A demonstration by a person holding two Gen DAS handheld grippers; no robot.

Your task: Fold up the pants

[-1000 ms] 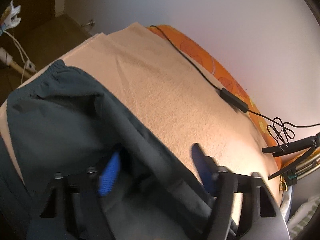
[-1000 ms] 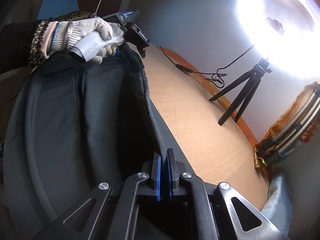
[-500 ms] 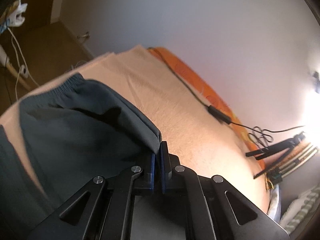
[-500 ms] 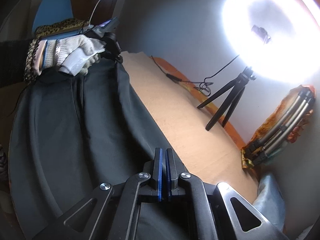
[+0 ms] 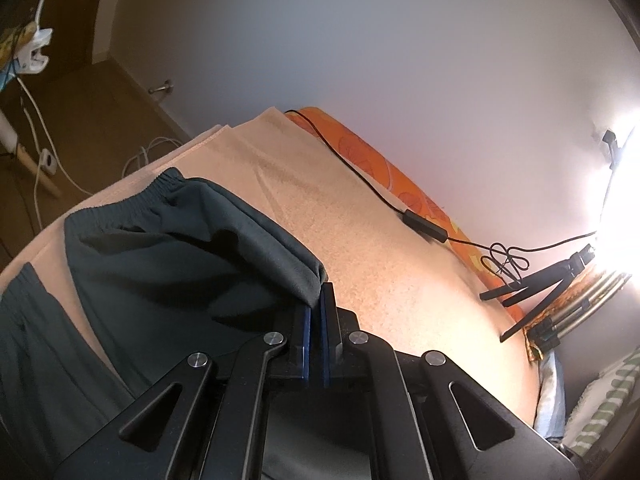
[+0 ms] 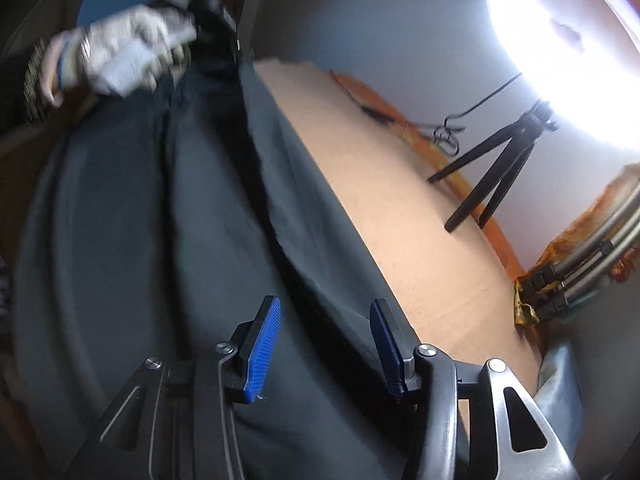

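On the beige towel (image 5: pixel 360 232) covering the counter, the dark pants (image 6: pixel 160 220) are spread lengthwise, with the elastic waistband (image 5: pixel 132 200) toward the far left corner and one long edge running beside the bare towel. A fold of cloth near the waist is pinched in the left tongs (image 5: pixel 315 320), which are fully closed on it and held clear of the surface. The right tongs (image 6: pixel 324 340) are opening, with cloth lying between the blue pads (image 6: pixel 262 344) but not pressed by them.

The fabric is judged thin, soft and light (it drapes and sags from the pinch), so it would slip flat rather than hold a crease. It would best be taken at doubled edges, the waistband or a hem, where there is more to bite on.

A second ago the left tongs were half open around the cloth; they have since shut and lifted it slightly. The right tongs, shut on the pants edge until half a second ago, have let go. The gloved left hand (image 6: pixel 116 48) is now blurred.
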